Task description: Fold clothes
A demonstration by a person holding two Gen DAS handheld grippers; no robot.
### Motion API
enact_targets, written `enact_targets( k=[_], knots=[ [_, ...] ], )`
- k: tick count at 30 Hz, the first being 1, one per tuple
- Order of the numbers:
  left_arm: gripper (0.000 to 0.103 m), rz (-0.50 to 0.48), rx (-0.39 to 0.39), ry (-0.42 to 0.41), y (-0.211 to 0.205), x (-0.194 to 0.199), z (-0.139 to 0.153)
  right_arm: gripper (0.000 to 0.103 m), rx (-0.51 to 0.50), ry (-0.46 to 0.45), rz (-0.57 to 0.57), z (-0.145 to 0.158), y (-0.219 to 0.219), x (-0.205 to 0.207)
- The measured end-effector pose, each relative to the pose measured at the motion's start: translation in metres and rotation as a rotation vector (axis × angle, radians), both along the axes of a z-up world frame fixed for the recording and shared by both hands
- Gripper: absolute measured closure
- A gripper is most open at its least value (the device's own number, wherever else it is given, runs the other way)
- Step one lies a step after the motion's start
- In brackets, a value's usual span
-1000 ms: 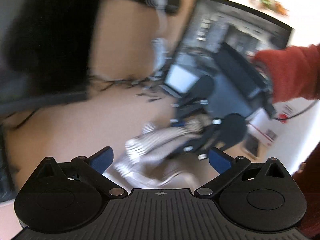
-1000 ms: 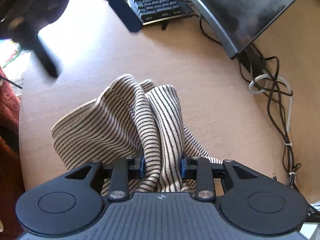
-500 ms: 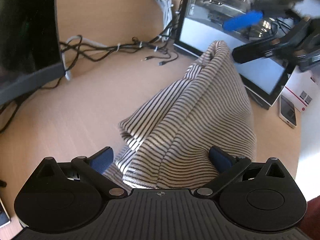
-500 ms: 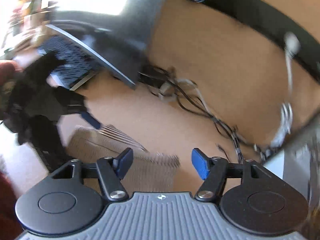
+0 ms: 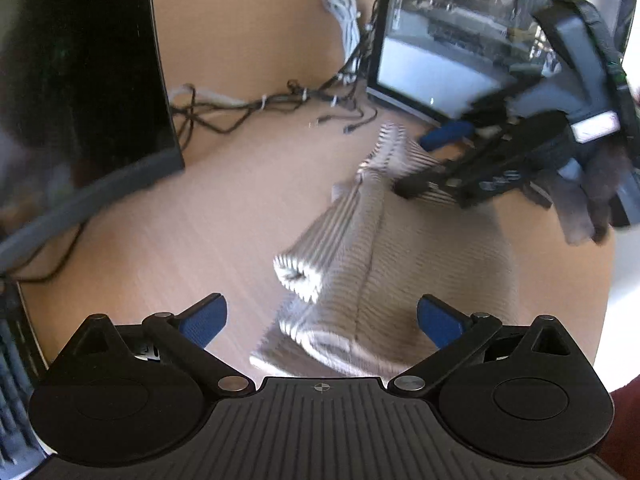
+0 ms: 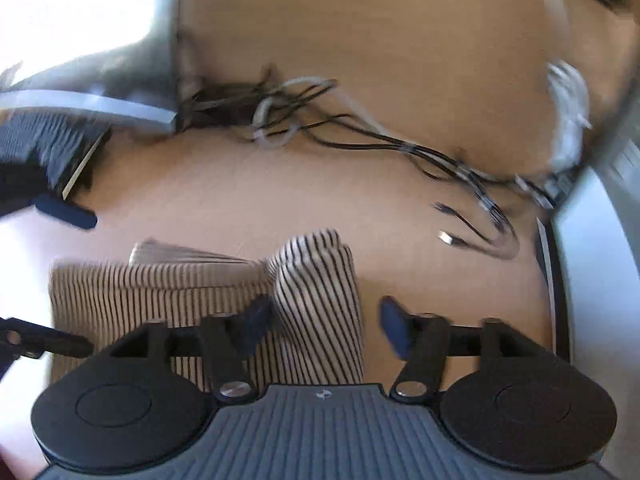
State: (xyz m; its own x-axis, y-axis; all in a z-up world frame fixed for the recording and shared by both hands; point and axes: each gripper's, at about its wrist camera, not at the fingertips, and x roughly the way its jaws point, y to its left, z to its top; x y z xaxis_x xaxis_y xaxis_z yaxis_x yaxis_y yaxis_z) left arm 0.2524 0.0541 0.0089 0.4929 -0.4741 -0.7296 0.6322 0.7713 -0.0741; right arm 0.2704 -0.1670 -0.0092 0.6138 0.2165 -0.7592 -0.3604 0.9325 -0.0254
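1 striped garment (image 5: pixel 384 248) lies bunched on my wooden desk (image 5: pixel 208 208), btwn 2 dark monitors. My L gripper (image 5: pixel 322 322) is wide, empty, cloth under it. My R gripper (image 6: pixel 326 322) has just been opening; a fold sits btwn its pads, unclamped.

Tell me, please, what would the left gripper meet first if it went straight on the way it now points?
Most likely the striped cloth: it lies bunched on the desk just ahead of the open left gripper, between its fingers. Blur makes the depth uncertain.
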Motion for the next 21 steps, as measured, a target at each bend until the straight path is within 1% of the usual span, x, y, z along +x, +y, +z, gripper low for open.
enact_targets(
  k=[1,2,5,8,10,12,13,14,16,17,21],
  knots=[
    [0.0,-0.007,-0.016,0.007,-0.001,0.003,0.0,0.02,0.053,0.003,-0.053,0.005,-0.01,-0.007],
    [0.0,-0.015,-0.026,0.018,-0.004,0.006,-0.002,0.017,0.117,0.009,-0.101,0.009,-0.02,-0.017],
    [0.0,-0.037,-0.053,0.065,-0.013,0.016,-0.01,0.014,0.272,0.064,-0.237,0.008,-0.047,-0.045],
    [0.0,-0.042,-0.073,0.133,-0.021,0.026,-0.025,0.011,0.389,0.174,-0.355,-0.01,-0.064,-0.063],
    [0.0,-0.028,-0.085,0.17,-0.023,0.029,-0.035,0.011,0.467,0.246,-0.425,-0.025,-0.071,-0.073],
    [0.0,-0.015,-0.099,0.186,-0.024,0.028,-0.039,0.021,0.518,0.281,-0.441,-0.038,-0.068,-0.077],
    [0.0,-0.012,-0.104,0.186,-0.024,0.026,-0.04,0.033,0.543,0.298,-0.446,-0.045,-0.066,-0.079],
    [0.0,-0.01,-0.108,0.186,-0.025,0.024,-0.041,0.038,0.563,0.309,-0.439,-0.049,-0.063,-0.077],
    [0.0,-0.006,-0.113,0.181,-0.025,0.018,-0.041,0.039,0.604,0.324,-0.445,-0.056,-0.062,-0.074],
    [0.0,0.0,-0.119,0.183,-0.024,0.015,-0.041,0.039,0.608,0.332,-0.448,-0.057,-0.062,-0.07],
    [0.0,0.057,-0.152,0.198,-0.019,0.001,-0.043,0.039,0.558,0.322,-0.4,-0.054,-0.058,-0.056]
  ],
)
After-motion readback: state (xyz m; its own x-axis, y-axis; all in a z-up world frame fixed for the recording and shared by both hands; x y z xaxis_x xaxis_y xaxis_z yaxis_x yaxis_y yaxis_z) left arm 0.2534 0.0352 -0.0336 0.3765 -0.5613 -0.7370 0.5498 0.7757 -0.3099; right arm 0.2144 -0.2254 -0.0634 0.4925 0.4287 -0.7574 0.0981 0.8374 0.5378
